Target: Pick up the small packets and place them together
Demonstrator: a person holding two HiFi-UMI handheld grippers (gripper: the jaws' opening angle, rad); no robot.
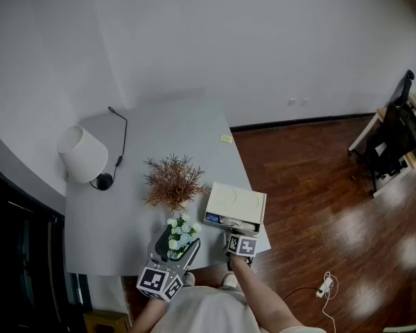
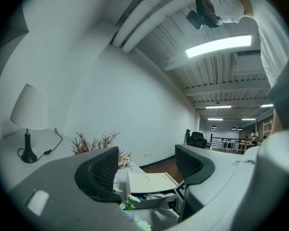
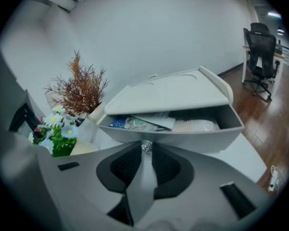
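The small packets [image 3: 143,122] are being kept inside the open drawer [image 3: 192,139] of a white box [image 3: 168,88] standing near the front edge of the table [image 1: 118,214]. In the right gripper view they are lying flat in a loose heap, with the heap's long axis running across the drawer's width, from the left end towards the middle.

The right gripper [image 3: 146,149] is being held squarely against the drawer front. Its jaws are clenched, and the small silvery knob [image 3: 146,146] is being pinched at their tips. No packet is being held. The packets are lying just beyond and slightly above these jaws, behind the drawer's front wall and a little to the left of the knob.

The left gripper [image 2: 147,159] is being held with its jaws released and nothing between them. It is being kept beside the flowers [image 1: 180,233], to the left of the box and tilted upwards.

The right gripper is judged the nearer. The knob is judged to need releasing before the jaws are lifted over the front wall and lowered onto the heap.
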